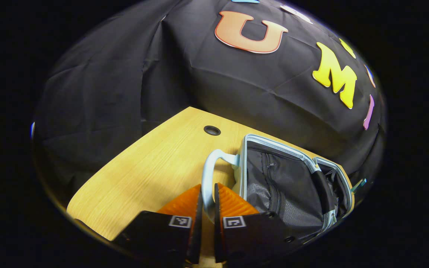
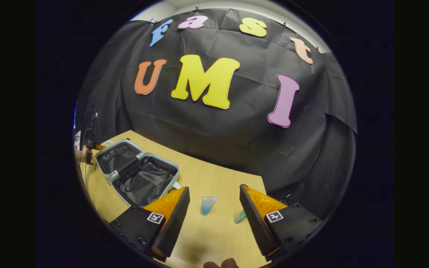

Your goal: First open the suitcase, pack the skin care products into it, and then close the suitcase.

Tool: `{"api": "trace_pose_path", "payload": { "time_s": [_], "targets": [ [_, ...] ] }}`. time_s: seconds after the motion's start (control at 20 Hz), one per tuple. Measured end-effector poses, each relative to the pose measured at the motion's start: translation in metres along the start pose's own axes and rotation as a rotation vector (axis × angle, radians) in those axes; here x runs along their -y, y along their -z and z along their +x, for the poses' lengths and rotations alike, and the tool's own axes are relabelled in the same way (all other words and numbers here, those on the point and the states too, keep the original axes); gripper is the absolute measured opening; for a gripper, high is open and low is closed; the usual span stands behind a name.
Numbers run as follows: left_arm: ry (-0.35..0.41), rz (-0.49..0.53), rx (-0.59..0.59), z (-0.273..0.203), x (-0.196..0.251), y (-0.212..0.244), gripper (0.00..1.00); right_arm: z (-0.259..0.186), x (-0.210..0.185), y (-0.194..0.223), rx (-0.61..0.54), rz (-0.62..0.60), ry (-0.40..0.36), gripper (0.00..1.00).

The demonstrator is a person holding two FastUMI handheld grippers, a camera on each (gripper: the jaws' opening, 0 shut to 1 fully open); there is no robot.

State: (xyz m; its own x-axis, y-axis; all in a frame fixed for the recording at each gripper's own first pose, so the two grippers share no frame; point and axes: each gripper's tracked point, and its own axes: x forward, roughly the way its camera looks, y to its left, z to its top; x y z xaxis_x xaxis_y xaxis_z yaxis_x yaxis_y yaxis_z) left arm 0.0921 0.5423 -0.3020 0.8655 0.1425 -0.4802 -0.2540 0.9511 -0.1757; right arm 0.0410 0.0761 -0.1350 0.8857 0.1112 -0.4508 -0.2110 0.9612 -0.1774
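The small pale-blue suitcase (image 1: pixel 278 146) lies open on the wooden table (image 1: pixel 151 167), its two halves lined in black. My left gripper (image 1: pixel 207 201) is shut on the suitcase's curved pale handle (image 1: pixel 209 169), which runs between both fingers. In the right gripper view the open suitcase (image 2: pixel 161 160) is at the left. A blue tube (image 2: pixel 207 205) and a small green bottle (image 2: pixel 240 217) lie on the table just ahead of my right gripper (image 2: pixel 214 208). That gripper hovers open above them with nothing between its fingers. The left gripper (image 2: pixel 89 147) and a hand show at the suitcase's far side.
A round cable hole (image 1: pixel 212 130) sits in the table near its back edge. The black cloth wall hangs close behind the table. Bare tabletop (image 2: pixel 218 178) lies between the suitcase and the two products. Fingertips of a hand (image 2: pixel 222 264) show at the bottom edge.
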Motion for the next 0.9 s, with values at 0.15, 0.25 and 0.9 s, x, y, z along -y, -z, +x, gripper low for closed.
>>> {"api": "trace_pose_path", "payload": {
  "time_s": [0.15, 0.25, 0.9],
  "targets": [
    [0.017, 0.031, 0.048, -0.022, 0.015, -0.020, 0.56, -0.006, 0.006, 0.006, 0.001, 0.011, 0.000, 0.80],
    [0.009, 0.089, 0.118, -0.048, 0.034, -0.048, 0.84, -0.009, 0.010, 0.009, 0.003, 0.029, 0.002, 0.80],
    [0.048, 0.351, 0.438, -0.205, 0.345, -0.081, 0.94, -0.038, 0.102, 0.034, 0.079, 0.156, 0.081, 0.80]
  ]
}}
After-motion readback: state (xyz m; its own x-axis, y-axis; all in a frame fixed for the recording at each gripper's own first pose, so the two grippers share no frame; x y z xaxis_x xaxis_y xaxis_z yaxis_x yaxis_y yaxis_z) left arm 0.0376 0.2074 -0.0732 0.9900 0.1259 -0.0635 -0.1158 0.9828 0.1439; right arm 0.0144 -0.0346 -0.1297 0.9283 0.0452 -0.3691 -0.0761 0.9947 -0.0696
